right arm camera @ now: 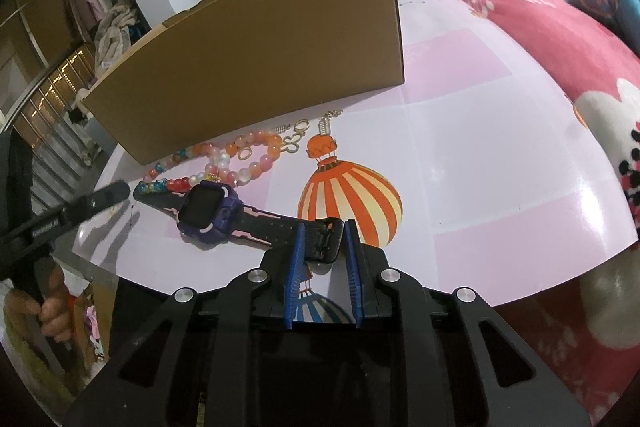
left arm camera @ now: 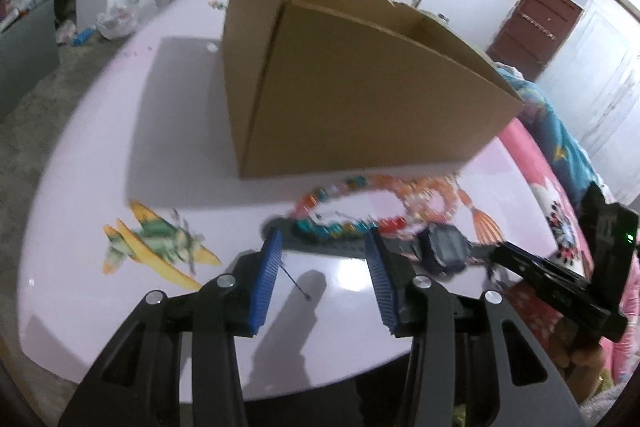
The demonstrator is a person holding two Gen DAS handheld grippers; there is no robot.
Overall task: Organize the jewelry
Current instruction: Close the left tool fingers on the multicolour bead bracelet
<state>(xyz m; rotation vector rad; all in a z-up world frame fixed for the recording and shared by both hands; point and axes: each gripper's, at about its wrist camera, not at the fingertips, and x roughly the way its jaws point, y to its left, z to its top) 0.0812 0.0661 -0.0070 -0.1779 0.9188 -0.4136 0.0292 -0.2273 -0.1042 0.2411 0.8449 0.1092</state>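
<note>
A purple and black watch (right arm camera: 210, 211) lies flat on the glossy table, and my right gripper (right arm camera: 324, 241) is shut on the end of its black strap (right arm camera: 280, 227). Beaded bracelets (right arm camera: 224, 163) in orange, pink, red and teal lie beyond it, against the foot of an open cardboard box (right arm camera: 260, 67). In the left wrist view my left gripper (left arm camera: 326, 247) stands open just short of the teal and red beads (left arm camera: 332, 227). Nothing is between its blue pads (left arm camera: 272, 267). The watch (left arm camera: 444, 251) lies to its right, with the right gripper (left arm camera: 504, 255) at the strap.
The box (left arm camera: 340, 87) fills the table's middle. A thin dark pin (left arm camera: 296, 283) lies on the table (left arm camera: 100, 167) between my left fingers. Metal clasps (right arm camera: 300, 131) lie by the beads. A pink blanket (right arm camera: 540, 39) borders the table's right edge. The near table edge runs under both grippers.
</note>
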